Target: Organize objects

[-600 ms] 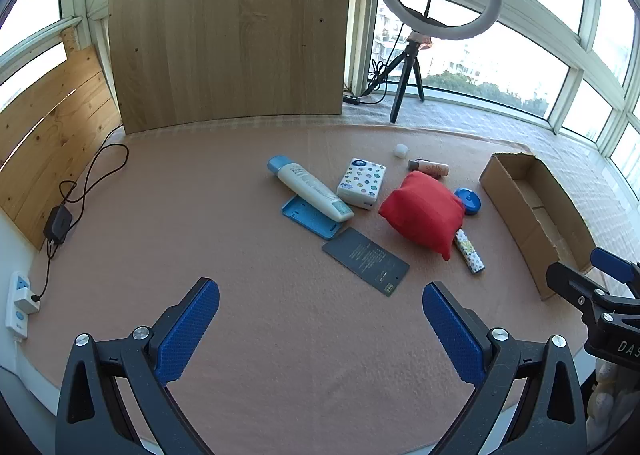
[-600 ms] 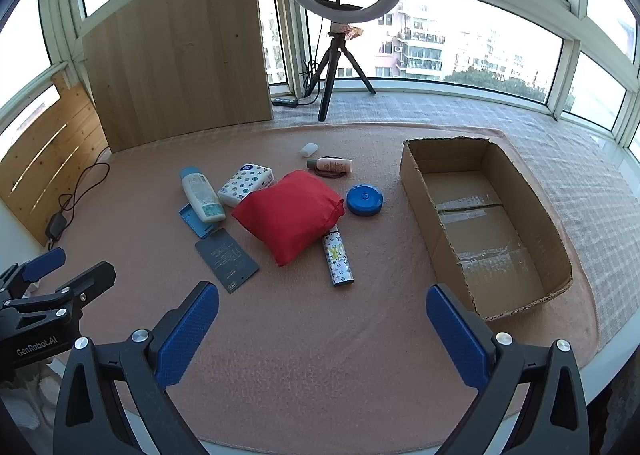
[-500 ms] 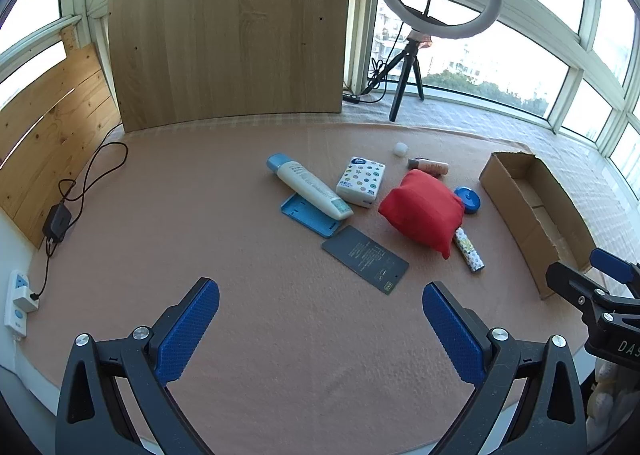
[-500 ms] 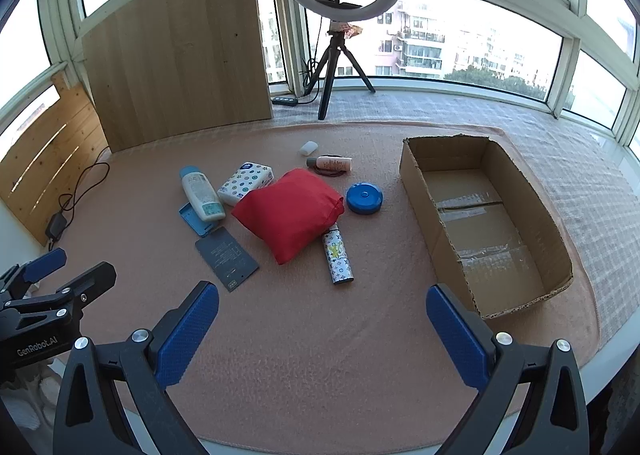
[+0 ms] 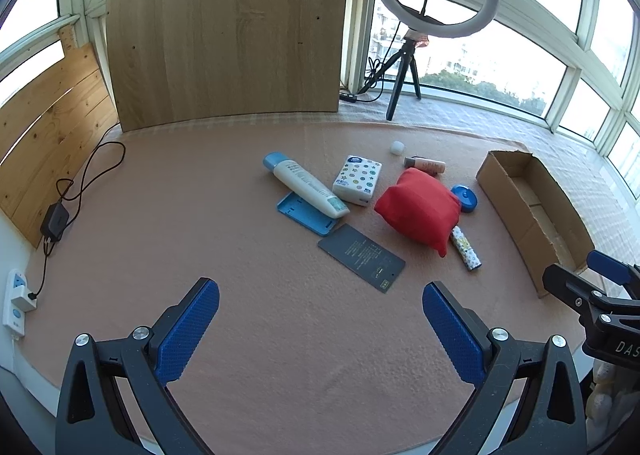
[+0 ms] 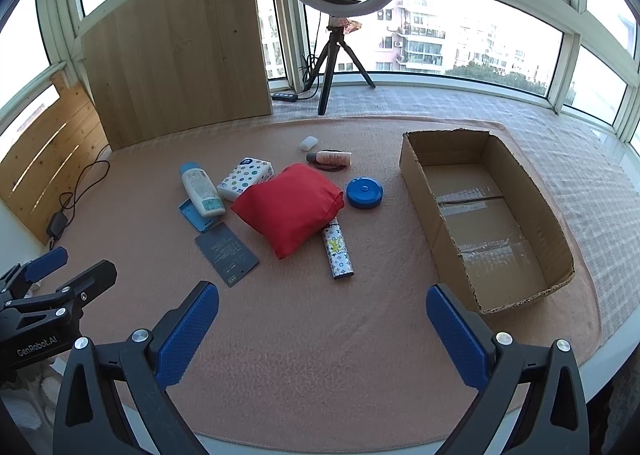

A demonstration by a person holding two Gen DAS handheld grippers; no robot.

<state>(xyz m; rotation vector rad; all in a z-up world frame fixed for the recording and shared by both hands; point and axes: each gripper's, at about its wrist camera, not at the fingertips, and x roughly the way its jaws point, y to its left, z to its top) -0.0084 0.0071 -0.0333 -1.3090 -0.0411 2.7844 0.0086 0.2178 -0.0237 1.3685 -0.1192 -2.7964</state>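
A red pouch (image 6: 290,207) lies mid-table among a white tube with a blue cap (image 6: 200,191), a dotted tissue pack (image 6: 246,183), a blue case (image 6: 196,217), a dark card (image 6: 226,253), a patterned tube (image 6: 338,253), a blue round lid (image 6: 364,193), a small pink bottle (image 6: 330,158) and a white ball (image 6: 309,143). An open cardboard box (image 6: 440,231) stands to their right, with nothing in it. My left gripper (image 5: 320,327) and right gripper (image 6: 322,329) hover open near the table's front edge, holding nothing.
A ring light on a tripod (image 6: 338,35) stands at the back by the windows. A wooden board (image 6: 176,47) leans at the back left. A cable and power adapter (image 5: 56,219) lie at the left edge. The peach cloth (image 6: 300,335) covers the table.
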